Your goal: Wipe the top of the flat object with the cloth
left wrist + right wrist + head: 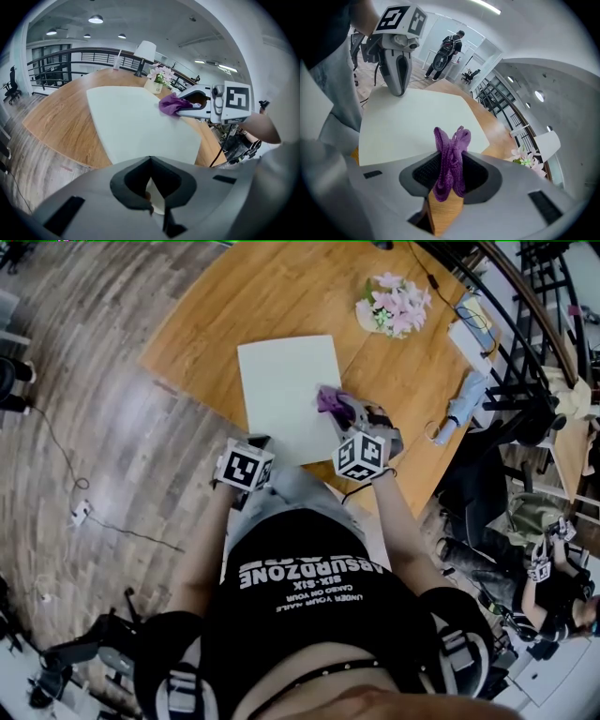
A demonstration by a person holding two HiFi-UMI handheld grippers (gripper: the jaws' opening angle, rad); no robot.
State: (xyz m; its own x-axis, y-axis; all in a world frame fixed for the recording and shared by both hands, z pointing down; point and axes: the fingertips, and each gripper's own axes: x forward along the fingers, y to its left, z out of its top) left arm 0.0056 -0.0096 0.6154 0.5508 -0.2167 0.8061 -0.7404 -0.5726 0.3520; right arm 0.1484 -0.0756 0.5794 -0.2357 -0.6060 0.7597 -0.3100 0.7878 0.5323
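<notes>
A flat white board (286,390) lies on the round wooden table (206,315), its near edge at the table's front. My right gripper (345,409) is shut on a bunched purple cloth (330,399), which rests over the board's right edge. In the right gripper view the cloth (451,157) sticks up between the jaws, with the board (417,122) just ahead. My left gripper (259,444) sits at the board's near edge, jaws shut and pinching that edge. The left gripper view looks across the board (136,126) to the cloth (171,104).
A pot of pink flowers (394,304) stands at the table's far right, with a folded blue umbrella (464,407) and a white lamp (145,49) nearby. Railings run behind the table. A seated person (553,568) is at the right; another stands far off (447,49).
</notes>
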